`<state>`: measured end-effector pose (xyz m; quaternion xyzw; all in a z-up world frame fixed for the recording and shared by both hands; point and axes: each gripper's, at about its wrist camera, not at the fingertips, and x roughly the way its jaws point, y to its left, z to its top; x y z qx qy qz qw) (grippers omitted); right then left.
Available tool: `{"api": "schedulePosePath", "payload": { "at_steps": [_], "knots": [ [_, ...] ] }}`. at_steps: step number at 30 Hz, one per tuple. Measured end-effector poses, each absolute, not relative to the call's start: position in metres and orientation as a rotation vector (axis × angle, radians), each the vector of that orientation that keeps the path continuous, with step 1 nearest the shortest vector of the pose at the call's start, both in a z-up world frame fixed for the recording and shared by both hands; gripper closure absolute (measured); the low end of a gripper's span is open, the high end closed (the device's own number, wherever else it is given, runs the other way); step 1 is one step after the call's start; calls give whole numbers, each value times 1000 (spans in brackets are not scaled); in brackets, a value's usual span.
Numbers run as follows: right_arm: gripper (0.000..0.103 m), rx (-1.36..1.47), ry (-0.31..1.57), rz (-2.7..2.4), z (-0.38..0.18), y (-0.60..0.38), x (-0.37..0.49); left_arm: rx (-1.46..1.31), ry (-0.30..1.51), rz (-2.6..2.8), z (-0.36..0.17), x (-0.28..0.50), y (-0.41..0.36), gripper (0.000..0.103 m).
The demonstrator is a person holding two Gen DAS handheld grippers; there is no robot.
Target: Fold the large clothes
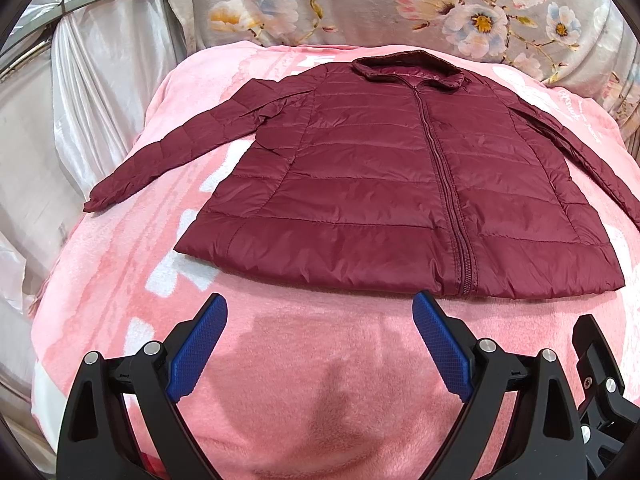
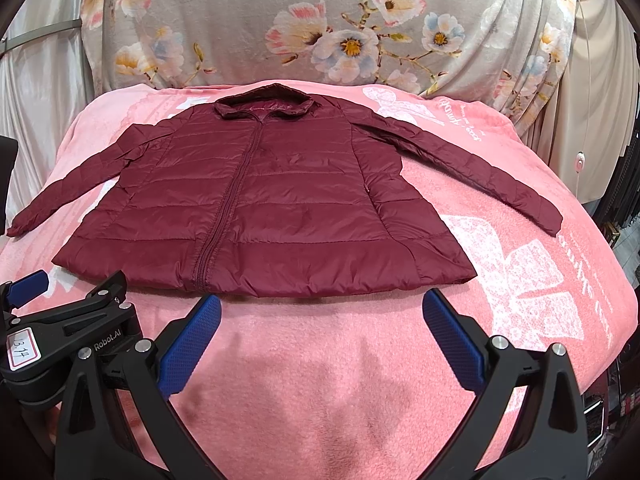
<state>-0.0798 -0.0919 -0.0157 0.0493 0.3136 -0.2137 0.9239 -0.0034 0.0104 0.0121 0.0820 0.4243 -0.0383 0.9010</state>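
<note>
pink blanket [image 1: 320, 380] | maroon jacket [image 1: 380, 184] flat, zipped | left hand-held gripper [image 1: 320, 312] agape, empty | right hand-held gripper [image 2: 322, 312] agape, empty

Black tool [image 1: 320, 308], blue ribbed pads [image 1: 198, 346]

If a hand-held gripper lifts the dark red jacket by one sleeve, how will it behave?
The jacket is probably floppy: it lies flat and creased on the pink blanket. Its quilted, puffy panels suggest it is light. The shiny fabric may slip between the pads.
</note>
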Motion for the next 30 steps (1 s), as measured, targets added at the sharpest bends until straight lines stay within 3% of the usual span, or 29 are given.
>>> {"api": "schedulePosePath", "payload": {
  "at_steps": [30],
  "knots": [
    [5, 105, 641, -436, -18, -92, -81, 168, 879, -76, 12, -4, 15, 12]
  ]
}}
